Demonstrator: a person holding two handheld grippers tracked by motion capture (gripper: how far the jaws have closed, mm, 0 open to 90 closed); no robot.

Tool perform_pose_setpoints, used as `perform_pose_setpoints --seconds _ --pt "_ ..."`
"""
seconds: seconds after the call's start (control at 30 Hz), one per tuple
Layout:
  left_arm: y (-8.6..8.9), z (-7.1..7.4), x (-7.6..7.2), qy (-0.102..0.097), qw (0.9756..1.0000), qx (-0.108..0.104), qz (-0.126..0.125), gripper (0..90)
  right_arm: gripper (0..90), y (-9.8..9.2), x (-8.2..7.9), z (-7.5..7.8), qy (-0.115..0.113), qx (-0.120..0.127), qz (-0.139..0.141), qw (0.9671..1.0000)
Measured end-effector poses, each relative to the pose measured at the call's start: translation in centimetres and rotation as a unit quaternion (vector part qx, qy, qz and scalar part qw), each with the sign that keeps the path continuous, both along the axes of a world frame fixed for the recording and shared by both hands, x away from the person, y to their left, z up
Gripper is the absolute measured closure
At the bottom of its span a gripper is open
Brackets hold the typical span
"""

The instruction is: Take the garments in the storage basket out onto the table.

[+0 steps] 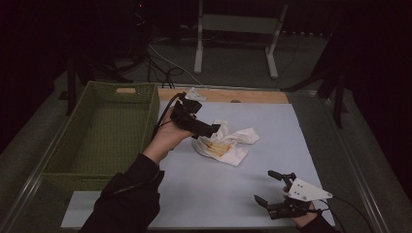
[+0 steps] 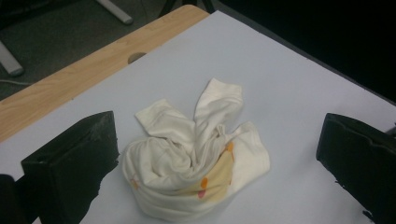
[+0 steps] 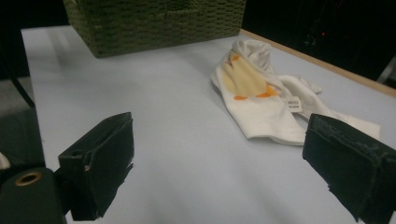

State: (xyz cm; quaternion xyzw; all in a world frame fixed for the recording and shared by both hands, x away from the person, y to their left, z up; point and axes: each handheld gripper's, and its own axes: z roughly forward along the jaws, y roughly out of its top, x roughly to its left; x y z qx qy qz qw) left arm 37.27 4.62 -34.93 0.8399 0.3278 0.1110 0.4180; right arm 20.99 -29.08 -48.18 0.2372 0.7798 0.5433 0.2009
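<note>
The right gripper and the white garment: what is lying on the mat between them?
Nothing. In the right gripper view, only bare light-blue mat stretches from the open right gripper to the white garment; the high view agrees.

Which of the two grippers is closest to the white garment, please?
The left gripper, right above the white garment; the right gripper sits apart near the table's front edge.

Left claw (image 1: 212, 130) raised mid-table, jaws spread wide; right claw (image 1: 269, 190) apparently low, likewise agape.
</note>
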Motion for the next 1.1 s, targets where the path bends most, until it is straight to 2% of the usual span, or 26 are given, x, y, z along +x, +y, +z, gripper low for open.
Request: perform_pose_setpoints --seconds 0.1,0.17,0.37,0.5,0.67,0.9,1.1 --pt "0.3 -0.3 -0.6 -0.003 1.0000 0.004 -0.004 0.1 9.1 -0.3 0.1 0.2 0.004 0.014 -0.004 0.9999" --pt "0.5 -0.6 -0.9 0.001 0.9999 0.007 -0.008 0.1 9.1 -0.4 0.1 0.3 0.000 0.015 -0.008 0.9999" --pt "1.4 -1.5 -2.0 0.001 0.9998 0.015 -0.016 0.1 9.1 -0.1 0.0 0.2 -0.003 -0.002 -0.007 1.0000" --pt "1.8 -2.3 -2.8 0.008 0.9994 0.022 -0.025 0.1 9.1 0.0 0.0 0.2 -0.003 -0.005 -0.006 1.0000" --pt "2.1 -3.5 -4.0 0.015 0.9991 0.012 -0.039 0.1 9.1 0.0 0.0 0.2 -0.001 -0.003 -0.006 1.0000" --pt "2.8 -5.3 -5.7 0.023 0.9982 0.016 -0.054 0.1 9.1 -0.1 0.0 0.2 -0.002 -0.004 -0.006 1.0000" --pt "3.3 -6.3 -7.1 0.022 0.9976 0.015 -0.064 0.1 9.1 0.1 -0.1 0.2 0.000 -0.009 -0.002 1.0000"
